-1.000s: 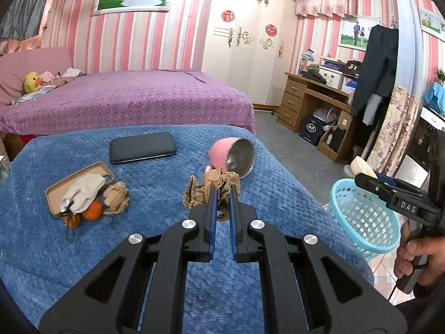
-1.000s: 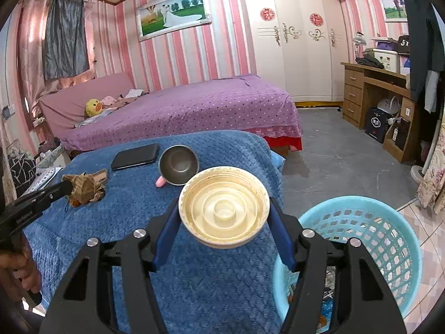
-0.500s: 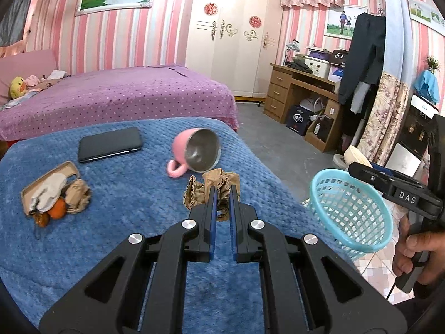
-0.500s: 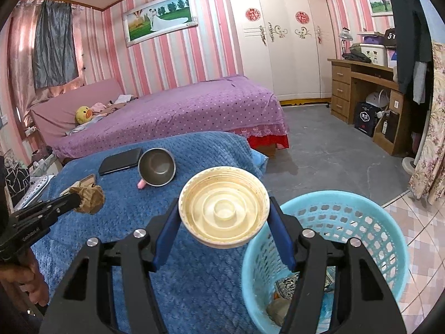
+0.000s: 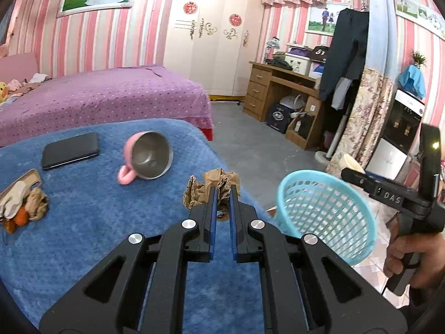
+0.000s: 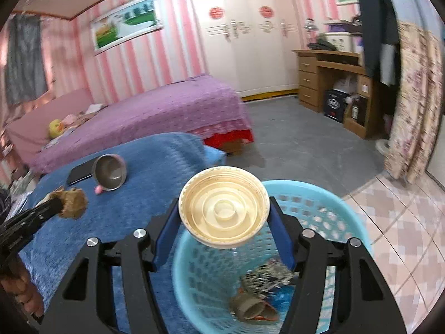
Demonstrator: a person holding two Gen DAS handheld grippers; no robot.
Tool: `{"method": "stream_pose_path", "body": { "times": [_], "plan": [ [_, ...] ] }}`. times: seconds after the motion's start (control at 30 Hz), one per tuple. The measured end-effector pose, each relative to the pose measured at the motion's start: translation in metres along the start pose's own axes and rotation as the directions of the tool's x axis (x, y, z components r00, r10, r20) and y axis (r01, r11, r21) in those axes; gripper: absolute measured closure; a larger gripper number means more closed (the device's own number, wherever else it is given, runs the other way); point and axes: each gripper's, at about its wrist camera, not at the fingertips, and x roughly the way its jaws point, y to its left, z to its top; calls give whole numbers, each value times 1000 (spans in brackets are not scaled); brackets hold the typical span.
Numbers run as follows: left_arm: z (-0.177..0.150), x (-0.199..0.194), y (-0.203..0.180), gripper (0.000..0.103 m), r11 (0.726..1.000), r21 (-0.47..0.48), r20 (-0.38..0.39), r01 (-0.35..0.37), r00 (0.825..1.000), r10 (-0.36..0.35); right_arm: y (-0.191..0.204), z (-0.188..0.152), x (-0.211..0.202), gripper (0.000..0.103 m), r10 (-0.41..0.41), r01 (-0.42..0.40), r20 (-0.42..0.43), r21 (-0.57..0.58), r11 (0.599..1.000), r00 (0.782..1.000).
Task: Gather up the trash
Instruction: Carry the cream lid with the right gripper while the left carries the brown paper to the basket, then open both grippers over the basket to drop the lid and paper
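My left gripper (image 5: 221, 192) is shut on a crumpled brown paper wad (image 5: 212, 189), held above the blue blanket near its right edge; it also shows in the right wrist view (image 6: 71, 203). My right gripper (image 6: 224, 211) is shut on a cream plastic lid (image 6: 224, 206), held over the turquoise basket (image 6: 319, 203). The basket (image 5: 325, 214) stands on the floor beside the blanket and holds some wrappers and a cup (image 6: 250, 307).
On the blue blanket (image 5: 83, 222) lie a tipped pink cup (image 5: 147, 157), a black phone (image 5: 71, 150) and a tray with scraps and an orange (image 5: 20, 203). A purple bed (image 5: 97, 100) is behind, a wooden desk (image 5: 283, 83) at right.
Both grippers have swung right toward the basket. The lid is now over the basket's opening, and the paper wad has moved to the blanket's right edge.
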Motion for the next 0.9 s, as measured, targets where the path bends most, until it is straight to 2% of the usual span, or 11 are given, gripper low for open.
{"method": "stream_pose_path", "body": {
  "times": [0.2, 0.3, 0.33, 0.53, 0.57, 0.6, 0.63, 0.67, 0.73, 0.9],
  "plan": [
    [5, 18, -40, 96, 997, 27, -9, 77, 997, -77, -23, 1, -2, 42, -77, 77, 1, 56, 995, 997],
    [4, 28, -68, 96, 990, 70, -18, 126, 992, -125, -38, 2, -2, 27, -156, 153, 18, 98, 983, 988],
    [4, 30, -75, 96, 987, 79, -20, 141, 990, -140, -44, 2, -3, 27, -166, 162, 24, 121, 979, 986],
    [-4, 54, -110, 93, 959, 102, -82, 263, 963, -255, -63, 2, -9, 27, -212, 199, 47, 194, 961, 976],
    [-6, 59, -114, 87, 954, 103, -93, 281, 958, -272, -64, 2, -9, 27, -213, 201, 46, 194, 960, 976],
    [-8, 63, -117, 59, 948, 103, -113, 303, 950, -291, -64, 3, -8, 27, -213, 200, 47, 194, 960, 976],
    [-10, 65, -118, 28, 950, 108, -107, 295, 953, -284, -64, 2, -8, 27, -210, 198, 48, 194, 961, 976],
    [-10, 63, -118, 20, 954, 113, -83, 276, 960, -268, -63, 3, -7, 27, -204, 192, 46, 190, 963, 978],
    [-9, 63, -117, 19, 954, 118, -79, 276, 960, -268, -59, 4, -5, 27, -198, 187, 44, 175, 967, 979],
    [1, 48, -88, 19, 979, 113, -51, 172, 985, -167, -40, 6, 1, 27, -172, 166, 37, 116, 979, 984]
  ]
}}
